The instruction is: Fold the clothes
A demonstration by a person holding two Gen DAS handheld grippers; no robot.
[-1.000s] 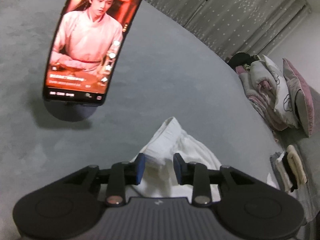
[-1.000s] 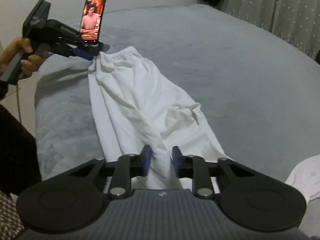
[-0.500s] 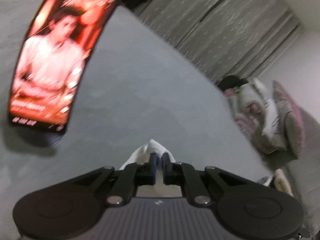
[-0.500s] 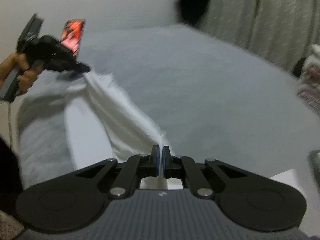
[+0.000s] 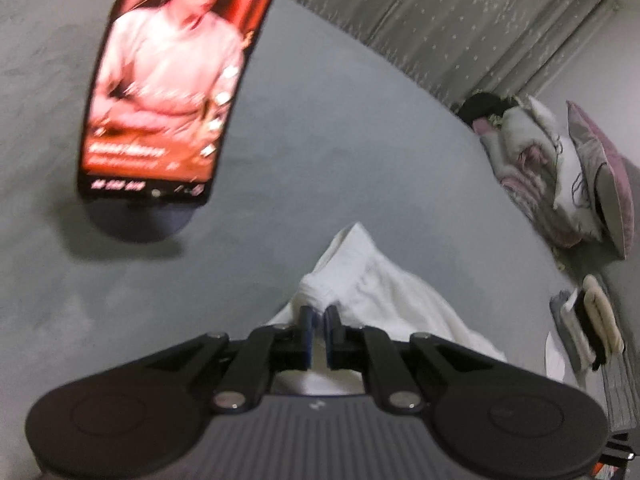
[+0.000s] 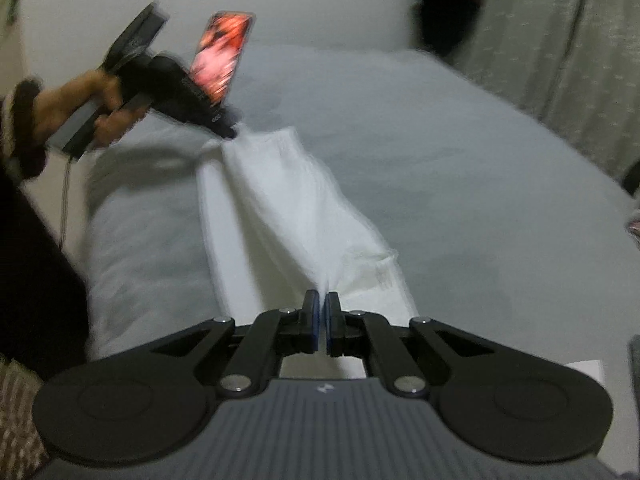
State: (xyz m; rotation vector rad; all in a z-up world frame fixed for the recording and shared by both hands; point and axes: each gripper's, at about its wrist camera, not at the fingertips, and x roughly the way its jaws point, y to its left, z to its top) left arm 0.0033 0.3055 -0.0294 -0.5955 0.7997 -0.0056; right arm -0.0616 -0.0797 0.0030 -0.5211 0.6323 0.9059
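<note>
Pinching white garment (image 6: pixel 296 216) | both hand-held grippers (image 5: pixel 319 316) (image 6: pixel 322 300) | grey bed (image 6: pixel 440 152) | curtains (image 5: pixel 460 16)

Bed (image 5: pixel 360 128) with a grey, soft-looking cover, filling most of both views. On it: a white garment (image 6: pixel 288 216) stretched lengthwise near the front edge, a phone (image 5: pixel 168 80) with its screen lit, propped upright on a round dark stand (image 5: pixel 140 224). At the far right edge, a heap of pillows and bedding (image 5: pixel 560 176).
</note>
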